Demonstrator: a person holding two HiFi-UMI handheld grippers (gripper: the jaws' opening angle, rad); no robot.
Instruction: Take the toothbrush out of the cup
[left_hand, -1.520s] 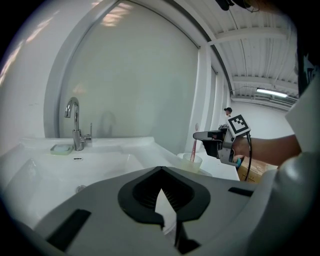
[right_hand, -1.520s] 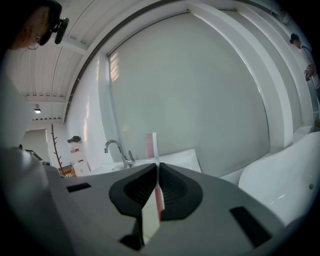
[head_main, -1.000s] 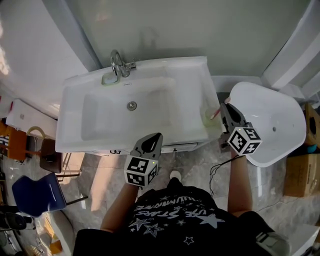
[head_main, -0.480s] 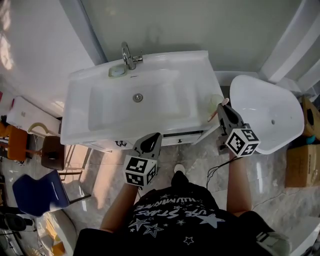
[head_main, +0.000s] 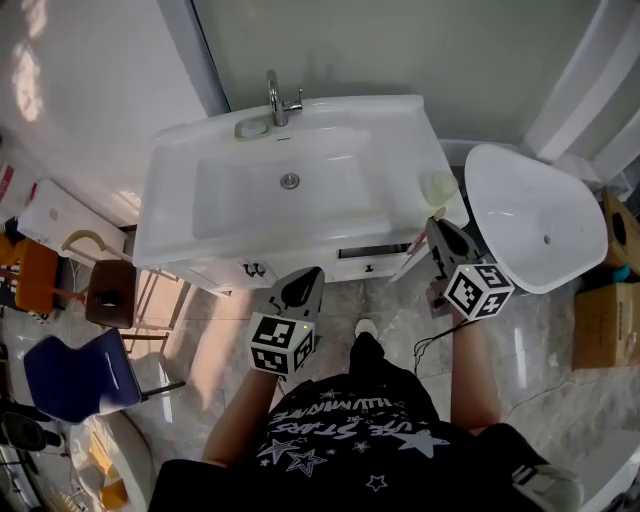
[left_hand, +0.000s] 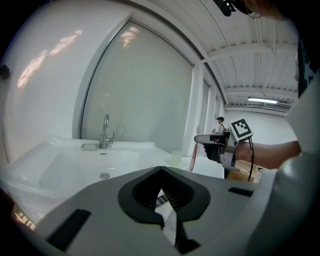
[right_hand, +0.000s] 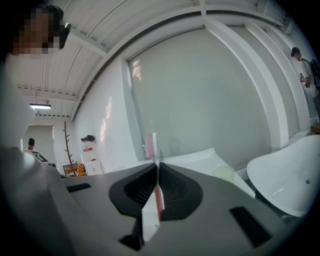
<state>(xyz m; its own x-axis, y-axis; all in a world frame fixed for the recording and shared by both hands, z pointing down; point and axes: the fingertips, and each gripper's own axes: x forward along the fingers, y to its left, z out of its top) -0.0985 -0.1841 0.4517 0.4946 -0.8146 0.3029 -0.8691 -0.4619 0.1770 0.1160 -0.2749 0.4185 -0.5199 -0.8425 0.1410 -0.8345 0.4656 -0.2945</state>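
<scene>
A white washbasin surface (head_main: 400, 150) stands against a pale wall, with a chrome tap (head_main: 277, 97) at its far edge and a drain (head_main: 290, 181) in the bowl. A white tub (head_main: 540, 220) sits to its right, and a blue chair (head_main: 75, 375) stands on the marbled floor (head_main: 560, 330) at the near left. We see the pale green cup (head_main: 438, 186) upright at the right end of the surface, close to the edge. The toothbrush (right_hand: 154, 147) is out of the cup. Our right hand-held gripper (right_hand: 157, 167) pinches its pink and white handle between closed jaws, and the brush head stands up above the jaw tips. This hand-held gripper hangs in the air just near of the surface's right front corner, apart from the cup. Our left hand-held gripper (left_hand: 161, 169) hovers over the floor in front of the cabinet, below the middle of the basin. Its jaws are pressed together at the tips with nothing between them, and it points toward the basin.
</scene>
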